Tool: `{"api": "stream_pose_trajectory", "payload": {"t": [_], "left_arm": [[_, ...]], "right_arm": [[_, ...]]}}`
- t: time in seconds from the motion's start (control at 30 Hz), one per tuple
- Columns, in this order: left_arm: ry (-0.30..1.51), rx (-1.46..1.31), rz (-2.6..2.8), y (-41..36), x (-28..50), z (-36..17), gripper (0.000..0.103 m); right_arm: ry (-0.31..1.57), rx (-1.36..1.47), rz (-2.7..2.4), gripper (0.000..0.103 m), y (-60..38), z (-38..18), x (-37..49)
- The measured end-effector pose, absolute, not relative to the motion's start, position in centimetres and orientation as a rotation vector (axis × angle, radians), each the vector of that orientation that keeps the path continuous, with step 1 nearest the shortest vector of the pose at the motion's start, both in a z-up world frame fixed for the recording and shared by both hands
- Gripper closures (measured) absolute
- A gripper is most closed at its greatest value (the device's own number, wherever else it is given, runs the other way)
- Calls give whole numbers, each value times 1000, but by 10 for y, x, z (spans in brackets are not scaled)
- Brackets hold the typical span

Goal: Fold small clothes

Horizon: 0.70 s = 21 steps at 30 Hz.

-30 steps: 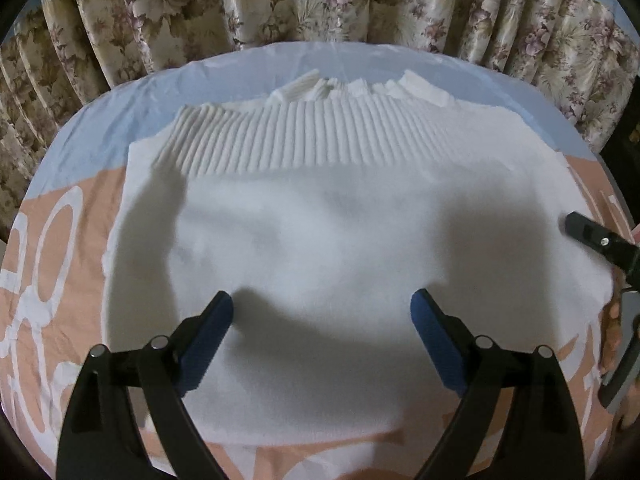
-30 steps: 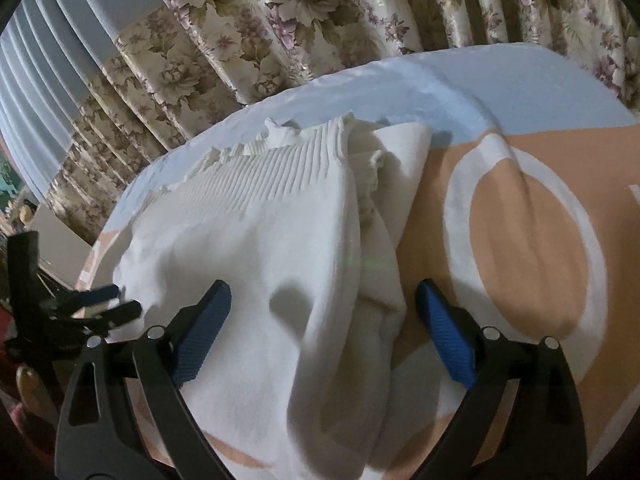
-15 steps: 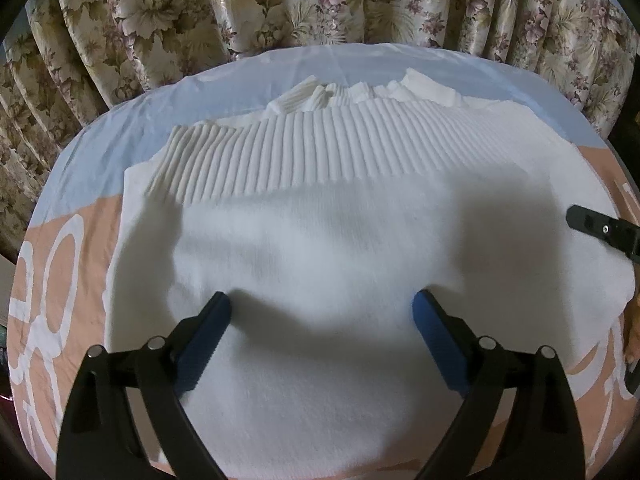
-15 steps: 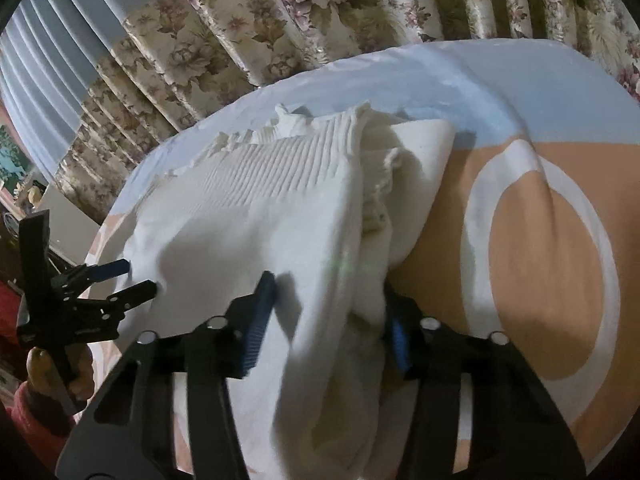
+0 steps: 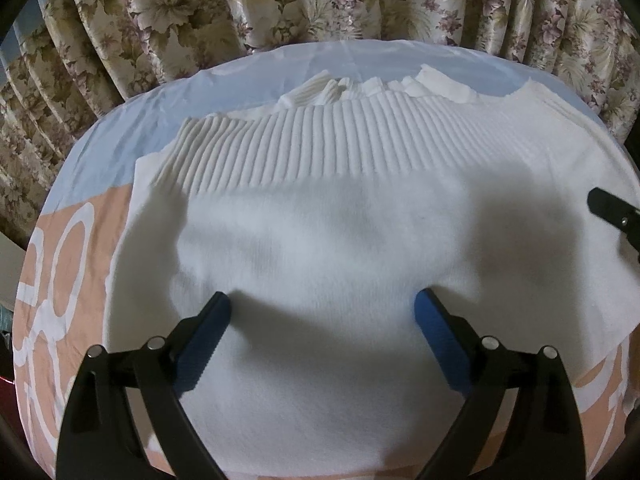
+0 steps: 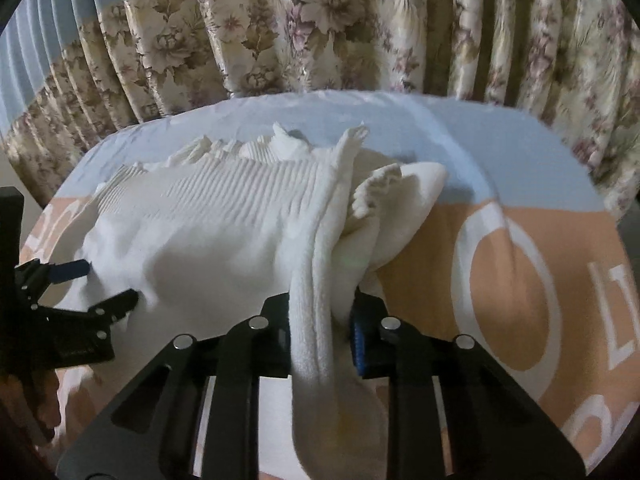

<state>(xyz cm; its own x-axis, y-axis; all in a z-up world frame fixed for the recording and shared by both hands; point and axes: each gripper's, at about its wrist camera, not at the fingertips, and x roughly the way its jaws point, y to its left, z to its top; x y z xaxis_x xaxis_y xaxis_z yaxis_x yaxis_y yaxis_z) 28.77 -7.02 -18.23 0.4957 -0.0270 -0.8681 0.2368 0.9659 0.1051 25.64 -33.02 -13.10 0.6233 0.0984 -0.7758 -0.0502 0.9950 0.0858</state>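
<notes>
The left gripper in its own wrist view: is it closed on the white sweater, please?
No: the left gripper stands wide open, blue pads apart above the white sweater, pinching nothing.

Right tongs (image 6: 322,334) just closed, now pinching sweater (image 6: 224,236) edge, lifting it slightly.

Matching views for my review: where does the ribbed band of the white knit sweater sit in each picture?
Left wrist: ribbed band crosses the upper middle, beyond the open left gripper.
Right wrist: ribbed band at centre-left, beyond the right gripper clamping the sweater's edge.
Shared landmark: floral curtain.
</notes>
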Motion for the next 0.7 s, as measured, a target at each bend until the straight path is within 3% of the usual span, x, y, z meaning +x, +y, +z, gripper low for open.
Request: {"api": "stream_pose_trajectory", "payload": {"t": [0.33,0.53,0.7], "left_arm": [[1035,210,-242,-50,283,-167,14],[917,338,-165,25,269,-122,13],[932,280,-19,113,277,-115,13]], "right_arm": [[884,51,75,84,-286,-101,266],[850,5,118,84,-224,-73,276],[826,-65,222,84,-139,-62,282]]}}
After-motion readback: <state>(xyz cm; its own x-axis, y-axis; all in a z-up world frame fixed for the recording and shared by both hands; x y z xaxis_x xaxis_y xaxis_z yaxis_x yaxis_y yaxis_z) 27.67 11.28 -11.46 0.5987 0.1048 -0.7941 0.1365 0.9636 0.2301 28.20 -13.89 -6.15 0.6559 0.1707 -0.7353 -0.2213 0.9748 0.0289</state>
